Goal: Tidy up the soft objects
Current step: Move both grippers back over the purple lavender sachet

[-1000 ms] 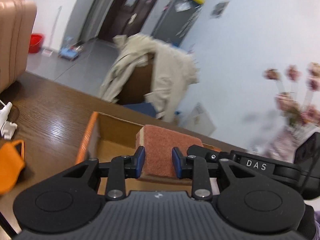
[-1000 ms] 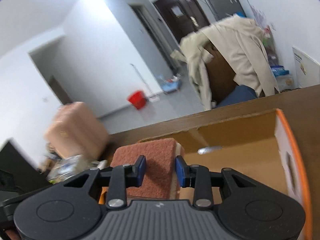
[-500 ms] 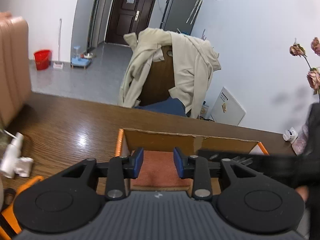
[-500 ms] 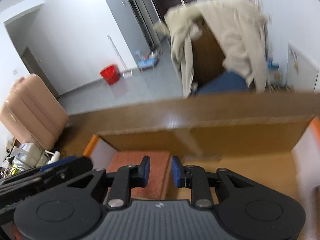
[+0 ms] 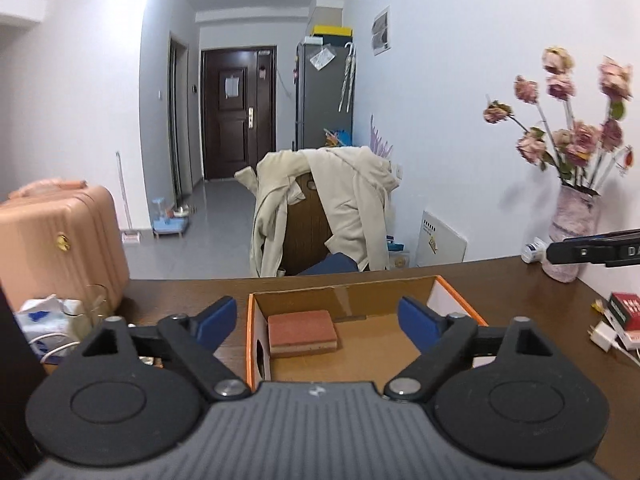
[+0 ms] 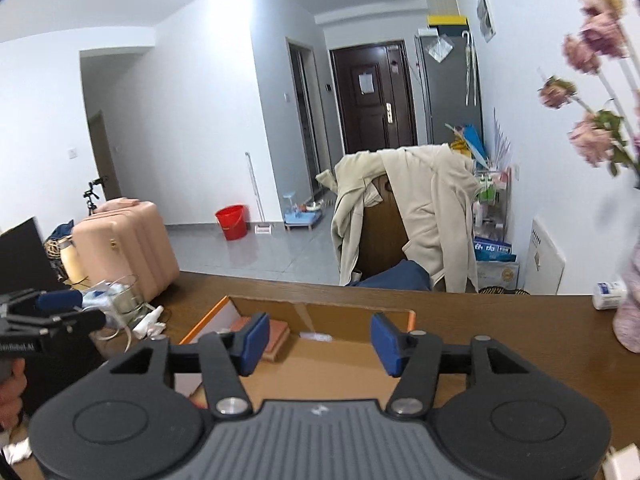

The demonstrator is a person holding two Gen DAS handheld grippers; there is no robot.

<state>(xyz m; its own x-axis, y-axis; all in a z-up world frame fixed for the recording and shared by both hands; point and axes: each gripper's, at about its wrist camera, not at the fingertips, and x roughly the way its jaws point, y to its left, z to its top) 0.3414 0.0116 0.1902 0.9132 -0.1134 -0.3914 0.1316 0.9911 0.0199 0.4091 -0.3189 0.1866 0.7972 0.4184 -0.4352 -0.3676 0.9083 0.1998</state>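
- The left gripper (image 5: pixel 316 320) is standing spread wide, its jaws having just been opening, with nothing pressed between the blue pads (image 5: pixel 218 318).
- The right gripper (image 6: pixel 318 342) is standing partly spread, its jaws likewise having just been opening, and it is gripping nothing.
- Beyond both, the reddish-brown sponge (image 5: pixel 302 332) is lying flat on the floor of the cardboard box (image 5: pixel 456 292), tucked into its near-left corner against the orange-edged wall; from the right wrist only a sliver of it is showing.
- So this piece is looking stowed, judging by how it is lying free of both claws.
- On the wooden table (image 5: pixel 520 292), no further soft piece is showing clearly; the clutter at the left is too indistinct to tell whether more is waiting.
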